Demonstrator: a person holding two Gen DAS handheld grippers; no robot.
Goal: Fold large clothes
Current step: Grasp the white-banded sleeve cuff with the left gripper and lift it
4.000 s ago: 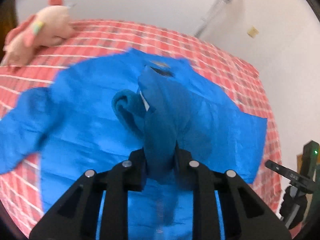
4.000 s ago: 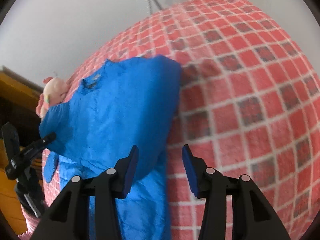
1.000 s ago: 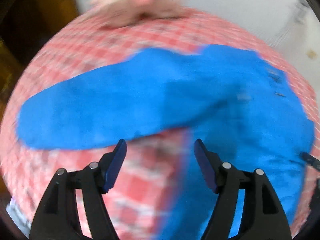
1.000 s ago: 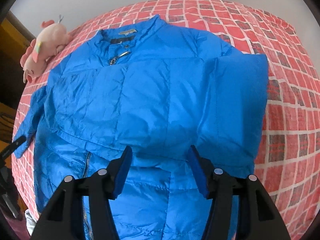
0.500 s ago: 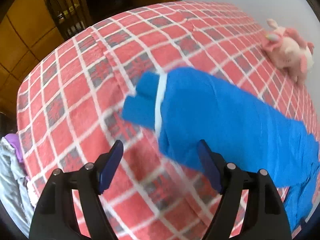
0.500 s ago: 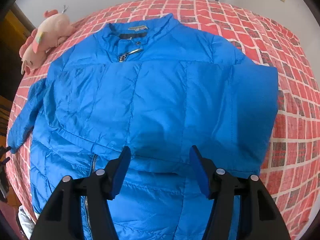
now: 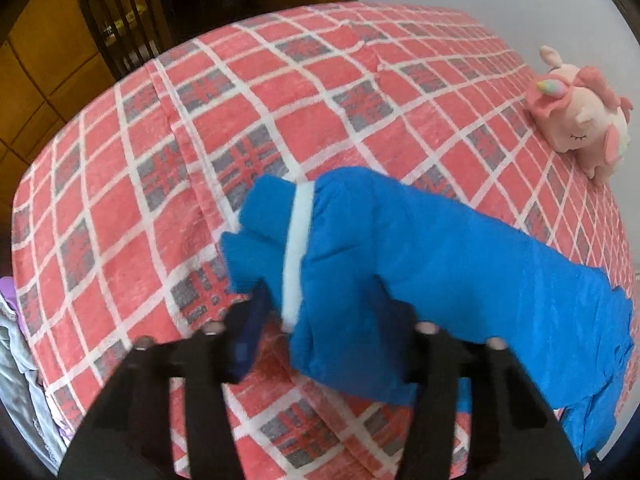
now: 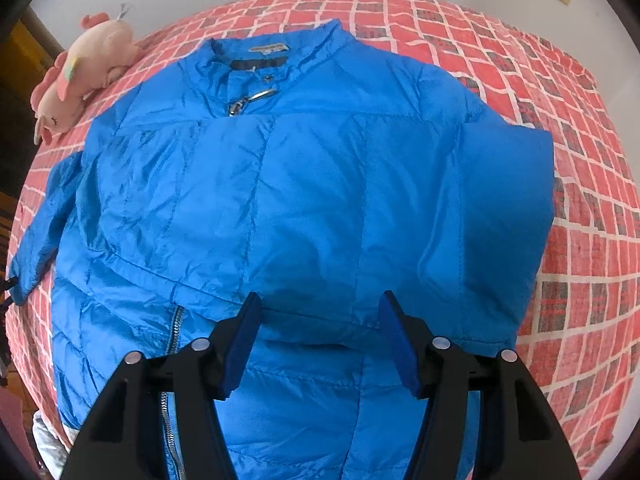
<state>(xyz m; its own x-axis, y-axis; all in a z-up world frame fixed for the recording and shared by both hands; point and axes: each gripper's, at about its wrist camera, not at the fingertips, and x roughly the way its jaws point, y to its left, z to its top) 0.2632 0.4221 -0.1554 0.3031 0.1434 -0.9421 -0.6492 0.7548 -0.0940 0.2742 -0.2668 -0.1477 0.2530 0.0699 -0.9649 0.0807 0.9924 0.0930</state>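
A blue puffer jacket (image 8: 304, 200) lies front up on a red checked bedspread (image 8: 580, 240), its right sleeve folded across the chest. Its other sleeve (image 7: 400, 264) stretches out to the side, ending in a cuff (image 7: 260, 232) with a white band. My left gripper (image 7: 324, 312) is open, its jaws on either side of the sleeve end right by the cuff. My right gripper (image 8: 320, 332) is open and empty, hovering above the jacket's lower front near the zip (image 8: 174, 332).
A pink plush unicorn (image 7: 580, 116) lies on the bed beyond the jacket's shoulder; it also shows in the right wrist view (image 8: 80, 76). A dark wooden chair (image 7: 116, 28) and wood panelling stand past the bed's edge. Grey cloth (image 7: 16, 360) hangs at the bed's left edge.
My left gripper has swung out along the spread sleeve and come down around its cuff end. My right gripper has stayed open over the jacket's lower front.
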